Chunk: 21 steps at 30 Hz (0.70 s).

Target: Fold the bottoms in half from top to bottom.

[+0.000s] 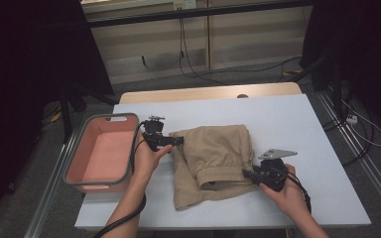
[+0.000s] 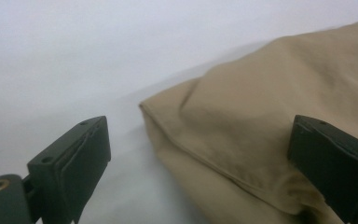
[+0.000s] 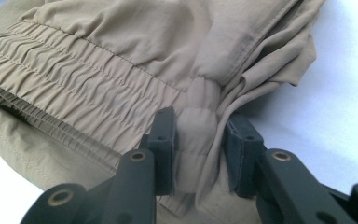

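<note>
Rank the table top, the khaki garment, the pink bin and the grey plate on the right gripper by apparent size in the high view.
1. White table top, by far the largest.
2. Folded khaki garment.
3. Pink bin, close to the garment in area, so that order is unsure.
4. Grey three-cornered plate on the right gripper, the smallest.

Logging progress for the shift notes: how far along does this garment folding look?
Done: the tan garment lies partly folded on the table. In hand: the right gripper pinches its elastic waistband; the left gripper is open at a folded corner. Left, probably: moving it into the pink bin.
</note>
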Each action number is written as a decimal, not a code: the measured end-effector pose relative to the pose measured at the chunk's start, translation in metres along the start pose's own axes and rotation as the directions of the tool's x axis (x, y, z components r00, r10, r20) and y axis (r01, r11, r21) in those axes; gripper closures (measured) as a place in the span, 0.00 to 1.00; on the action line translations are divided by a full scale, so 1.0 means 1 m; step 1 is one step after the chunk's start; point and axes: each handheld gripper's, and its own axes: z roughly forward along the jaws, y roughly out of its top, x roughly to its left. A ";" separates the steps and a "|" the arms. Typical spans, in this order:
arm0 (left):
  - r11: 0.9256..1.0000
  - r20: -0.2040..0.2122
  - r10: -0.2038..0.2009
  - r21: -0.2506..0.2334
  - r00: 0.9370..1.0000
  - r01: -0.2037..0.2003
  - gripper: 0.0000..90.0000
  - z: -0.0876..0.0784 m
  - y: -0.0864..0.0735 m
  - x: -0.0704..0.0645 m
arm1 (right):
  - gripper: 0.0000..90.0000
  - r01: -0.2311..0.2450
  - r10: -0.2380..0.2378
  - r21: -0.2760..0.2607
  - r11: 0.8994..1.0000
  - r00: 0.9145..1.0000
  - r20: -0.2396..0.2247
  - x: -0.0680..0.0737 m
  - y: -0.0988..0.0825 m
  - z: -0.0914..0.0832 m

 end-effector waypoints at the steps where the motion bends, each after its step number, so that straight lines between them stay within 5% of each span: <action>1: 1.000 0.000 -0.002 0.001 1.000 0.002 0.06 0.001 0.000 0.000 | 0.75 0.005 -0.005 0.000 1.000 1.000 0.001 0.000 0.000 0.000; 21: 0.999 -0.002 -0.009 0.034 1.000 0.009 0.10 0.026 -0.003 -0.003 | 0.76 0.012 -0.012 -0.008 1.000 1.000 -0.009 0.000 -0.001 0.000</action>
